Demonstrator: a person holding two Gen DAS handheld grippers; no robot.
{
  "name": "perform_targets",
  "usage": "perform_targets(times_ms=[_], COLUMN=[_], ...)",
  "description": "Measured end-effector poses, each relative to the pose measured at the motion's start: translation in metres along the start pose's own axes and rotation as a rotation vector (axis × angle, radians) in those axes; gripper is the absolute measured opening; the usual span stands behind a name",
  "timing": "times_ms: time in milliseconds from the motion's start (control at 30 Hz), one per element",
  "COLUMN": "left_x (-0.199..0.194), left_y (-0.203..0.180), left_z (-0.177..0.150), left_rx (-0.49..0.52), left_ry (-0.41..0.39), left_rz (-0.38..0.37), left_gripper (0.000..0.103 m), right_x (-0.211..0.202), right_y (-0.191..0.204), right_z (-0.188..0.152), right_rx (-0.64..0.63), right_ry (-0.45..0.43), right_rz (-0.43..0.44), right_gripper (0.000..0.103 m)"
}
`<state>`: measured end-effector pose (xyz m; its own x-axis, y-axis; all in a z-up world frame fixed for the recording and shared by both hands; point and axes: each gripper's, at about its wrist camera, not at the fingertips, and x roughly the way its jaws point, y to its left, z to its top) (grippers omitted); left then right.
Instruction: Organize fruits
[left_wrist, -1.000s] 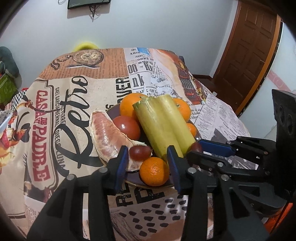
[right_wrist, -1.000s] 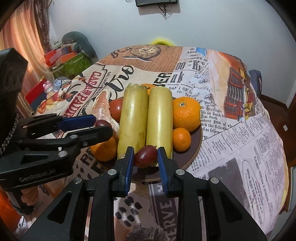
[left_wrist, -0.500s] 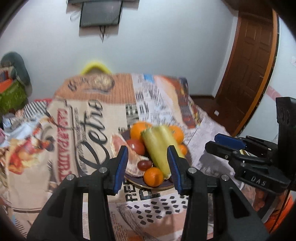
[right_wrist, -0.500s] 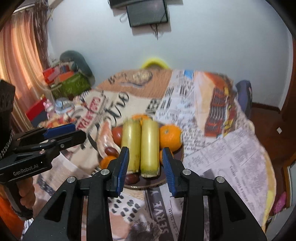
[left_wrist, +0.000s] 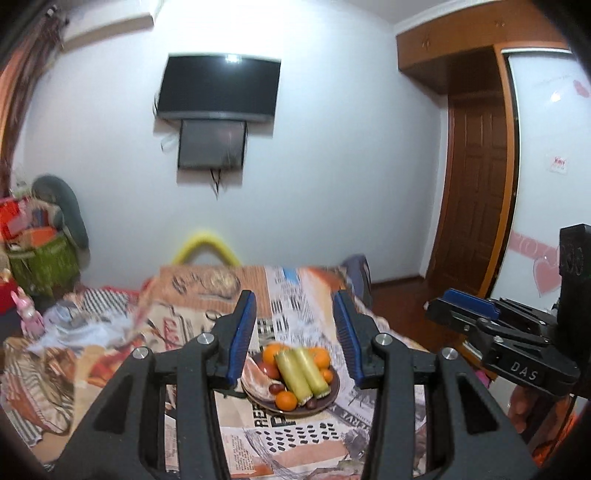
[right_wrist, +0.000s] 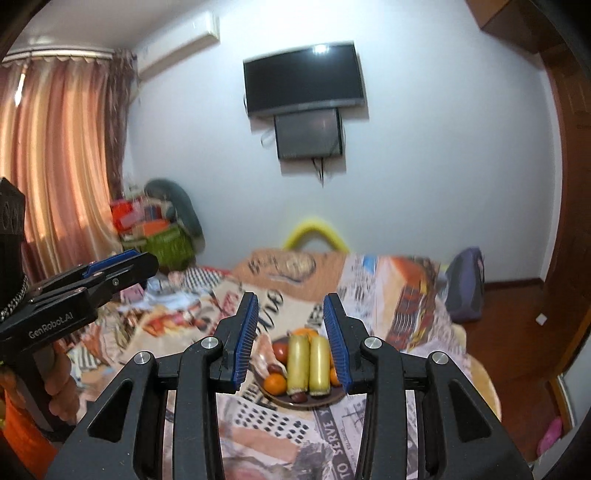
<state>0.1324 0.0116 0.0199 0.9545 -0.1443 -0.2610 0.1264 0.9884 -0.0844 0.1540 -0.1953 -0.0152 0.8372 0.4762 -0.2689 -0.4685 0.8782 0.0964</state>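
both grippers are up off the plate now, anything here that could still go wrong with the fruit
Hedged, three risks. The plate is piled full, and the dark grape lies right at its near rim, so a nudge could roll it off. The two long yellow-green fruits lie across the pile and might slide. The left gripper and right gripper are both open and empty, close side by side, and could knock each other.

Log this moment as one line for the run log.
left tongs: open, empty | right tongs: open, empty | both held above table, off the fruit | plate: fruit piled on it
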Motion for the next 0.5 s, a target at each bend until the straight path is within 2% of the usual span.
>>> perform_targets(times_ms=[133,200,233,300,367,500], left_x=[-0.03,-0.041,-0.046,-0.054,-0.059,-0.062], left_y=[-0.006,-0.007,-0.008,-0.011,-0.015,-0.017], left_z=[0.006,0.007,0.007,0.006,0.004,0.002], left_rx=[-0.005,-0.01,-0.008,0.009,0.028,0.041], left_ry=[-0.049,-0.064,-0.072,-0.09,-0.093,-0.095], left_rz=[0.013,0.016,0.019,0.029,0.038,0.045], left_gripper=[0.044,0.052,0.057,0.059,0.068,0.075], right_x=[-0.025,-0.036,-0.038,-0.041,-0.042,-0.045], right_y=[0.014,0.021,0.022,0.024,0.025,0.026], right_z=[0.004,0.003,0.002,0.0,-0.001,-0.004], right_rx=[-0.013,-0.014,-0.011,-0.006,-0.006,0.002], right_ry=[-0.064,-0.086,-0.092,-0.109,-0.115,-0.139], right_rz=[-0.01,-0.016,-0.015,-0.025,-0.035,-0.073], right_gripper=[0.034,0.037,0.042,0.048,0.055,0.077])
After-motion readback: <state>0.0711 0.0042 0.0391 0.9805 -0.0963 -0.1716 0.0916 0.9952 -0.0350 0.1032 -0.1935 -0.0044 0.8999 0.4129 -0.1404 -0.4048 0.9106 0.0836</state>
